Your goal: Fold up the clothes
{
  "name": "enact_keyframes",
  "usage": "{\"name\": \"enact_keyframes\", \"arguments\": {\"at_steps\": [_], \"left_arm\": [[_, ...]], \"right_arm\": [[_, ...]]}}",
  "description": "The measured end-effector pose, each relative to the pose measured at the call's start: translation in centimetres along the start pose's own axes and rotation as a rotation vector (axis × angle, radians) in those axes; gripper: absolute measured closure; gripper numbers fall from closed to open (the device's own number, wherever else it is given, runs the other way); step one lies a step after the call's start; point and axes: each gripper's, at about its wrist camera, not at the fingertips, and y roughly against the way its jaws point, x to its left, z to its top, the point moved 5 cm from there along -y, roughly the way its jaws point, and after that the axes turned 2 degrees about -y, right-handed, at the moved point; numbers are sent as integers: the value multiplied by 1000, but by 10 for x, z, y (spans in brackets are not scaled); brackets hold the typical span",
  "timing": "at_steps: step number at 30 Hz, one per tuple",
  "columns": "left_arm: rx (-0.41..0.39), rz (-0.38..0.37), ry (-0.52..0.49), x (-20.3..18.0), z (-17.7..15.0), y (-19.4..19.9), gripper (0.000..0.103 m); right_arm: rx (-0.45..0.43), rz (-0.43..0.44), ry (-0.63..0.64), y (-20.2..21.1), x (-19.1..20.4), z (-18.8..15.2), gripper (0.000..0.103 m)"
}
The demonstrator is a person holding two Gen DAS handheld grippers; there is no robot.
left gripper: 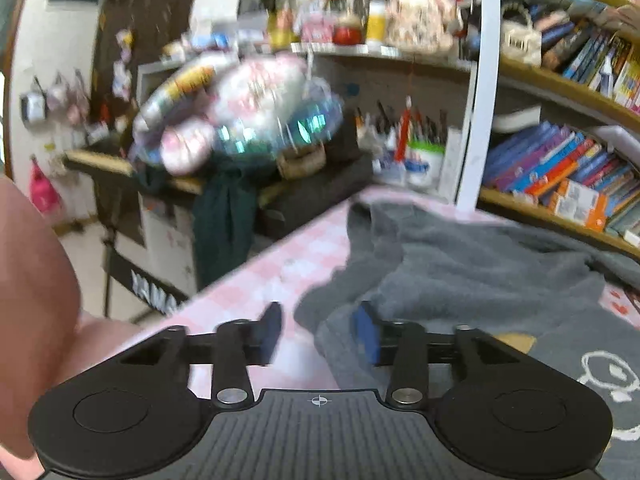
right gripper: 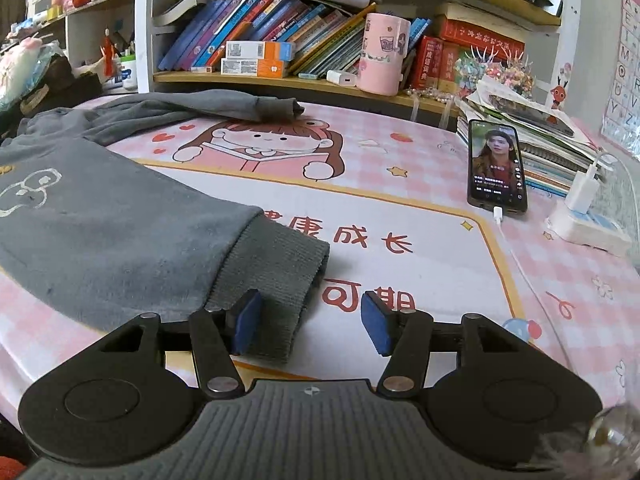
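The pink desk mat (right gripper: 420,216) carries red characters "康成长" and, nearer, "可期". The alphabet poster (right gripper: 626,60) shows letters including A, E, I, M, Q, U. The keyboard stand (left gripper: 154,290) reads "YAMA", partly cut off.

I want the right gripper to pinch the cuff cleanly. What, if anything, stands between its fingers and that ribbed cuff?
Nothing visible. The right gripper is open, and the ribbed cuff of the grey sweatshirt already lies between its fingers. The phone and its cable sit off to the right.
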Motion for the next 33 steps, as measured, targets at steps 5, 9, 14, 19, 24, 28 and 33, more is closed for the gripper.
{"name": "enact_keyframes", "arguments": {"at_steps": [5, 9, 14, 19, 24, 28, 33], "left_arm": [[-84, -79, -23, -24, 9, 31, 21], [-86, -177, -109, -55, 0, 40, 10], [-85, -225, -196, -85, -11, 41, 5], [-74, -244, -192, -95, -19, 35, 1], [-49, -244, -206, -99, -23, 25, 0], [-28, -234, -220, -99, -22, 14, 0], [-10, -238, -231, -105, -19, 0, 0]], "right_arm": [[-56, 22, 12, 11, 8, 7, 49], [-97, 51, 29, 21, 19, 14, 45], [-112, 83, 28, 23, 26, 19, 41], [-109, 101, 39, 14, 32, 25, 35], [-108, 116, 26, -8, 39, 41, 32], [-101, 120, 39, -33, 45, 61, 29], [-97, 133, 123, -58, 60, 86, 22]]}}
